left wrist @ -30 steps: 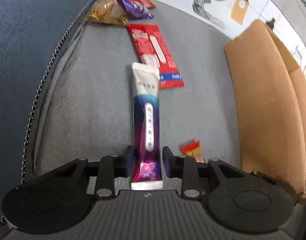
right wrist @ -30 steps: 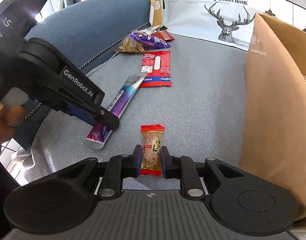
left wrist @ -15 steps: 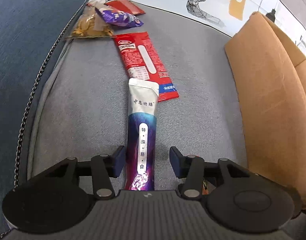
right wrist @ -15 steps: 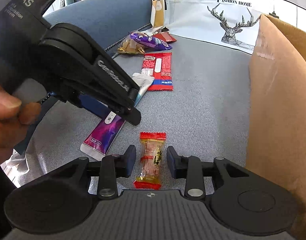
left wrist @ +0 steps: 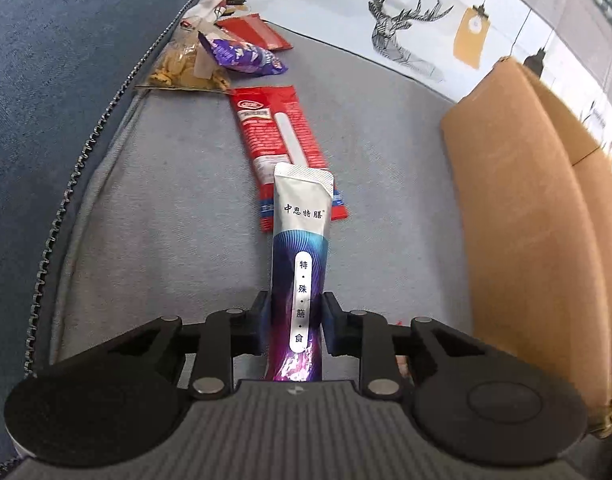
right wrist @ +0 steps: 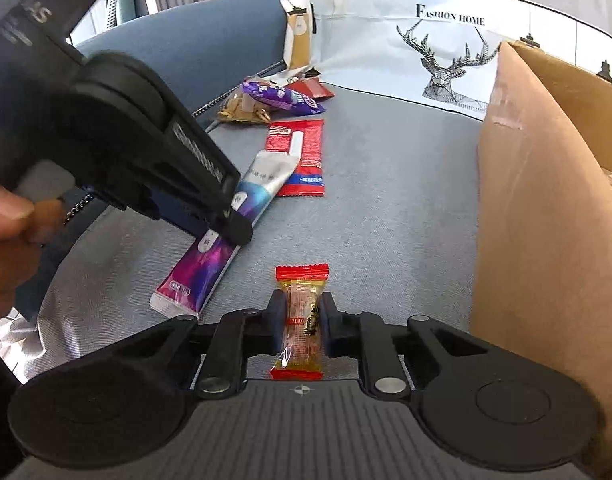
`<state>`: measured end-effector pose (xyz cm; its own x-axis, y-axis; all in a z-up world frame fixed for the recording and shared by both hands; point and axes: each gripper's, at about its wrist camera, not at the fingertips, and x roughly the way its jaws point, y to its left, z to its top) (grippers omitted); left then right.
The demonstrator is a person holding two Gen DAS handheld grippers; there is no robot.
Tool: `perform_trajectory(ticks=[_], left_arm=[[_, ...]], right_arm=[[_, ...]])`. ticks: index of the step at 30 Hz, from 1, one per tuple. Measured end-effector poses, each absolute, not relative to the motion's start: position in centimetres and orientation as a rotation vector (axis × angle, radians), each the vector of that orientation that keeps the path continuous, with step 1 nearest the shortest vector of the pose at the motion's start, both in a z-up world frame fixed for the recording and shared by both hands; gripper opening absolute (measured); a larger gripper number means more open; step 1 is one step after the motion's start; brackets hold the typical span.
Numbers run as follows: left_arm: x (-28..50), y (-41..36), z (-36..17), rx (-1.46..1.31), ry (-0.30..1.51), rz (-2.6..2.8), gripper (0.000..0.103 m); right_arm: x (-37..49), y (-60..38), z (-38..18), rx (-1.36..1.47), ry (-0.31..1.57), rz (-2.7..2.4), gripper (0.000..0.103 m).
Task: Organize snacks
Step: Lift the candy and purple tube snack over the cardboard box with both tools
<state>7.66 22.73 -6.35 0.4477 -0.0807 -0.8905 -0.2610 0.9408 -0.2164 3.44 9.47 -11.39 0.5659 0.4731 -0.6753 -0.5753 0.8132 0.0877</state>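
Note:
My left gripper (left wrist: 295, 322) is shut on a long purple-and-silver stick pack (left wrist: 301, 248), gripped at its lower part; the pack's top end overlaps a red flat snack pack (left wrist: 277, 136). In the right wrist view the left gripper (right wrist: 225, 220) and the stick pack (right wrist: 209, 264) show at left, low over the sofa seat. My right gripper (right wrist: 299, 320) is shut on a small red-ended candy bar (right wrist: 301, 320) that rests on the grey seat. The red flat pack (right wrist: 306, 156) lies further back.
An open cardboard box (left wrist: 526, 216) stands at the right, also in the right wrist view (right wrist: 546, 220). A purple snack bag (left wrist: 241, 56), a clear bag of biscuits (left wrist: 181, 68) and a red packet (left wrist: 253, 32) lie at the back by the blue armrest (left wrist: 45, 80).
Both grippers were open half a second ago and have closed: the left on the stick pack, the right on the candy bar. The left gripper has slid further along the pack.

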Motion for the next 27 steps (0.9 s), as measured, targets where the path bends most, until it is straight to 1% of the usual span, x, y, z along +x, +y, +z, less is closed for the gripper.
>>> perform_trajectory(ticks=[15, 21, 27], left_arm=[[7.4, 23.0, -5.4, -0.415, 1.049, 0.090, 0.027], [6.7, 23.7, -4.1, -0.471, 0.970, 0.095, 0.024], [6.0, 24.4, -2.5, -0.507, 0.870, 0.098, 0.024]], right_arm=[[3.0, 9.3, -10.8, -0.141, 0.708, 0.619, 0.018], [2.4, 9.0, -9.7, -0.126, 0.667, 0.631, 0.017], [1.8, 8.1, -6.7, -0.075, 0.594, 0.645, 0.017]])
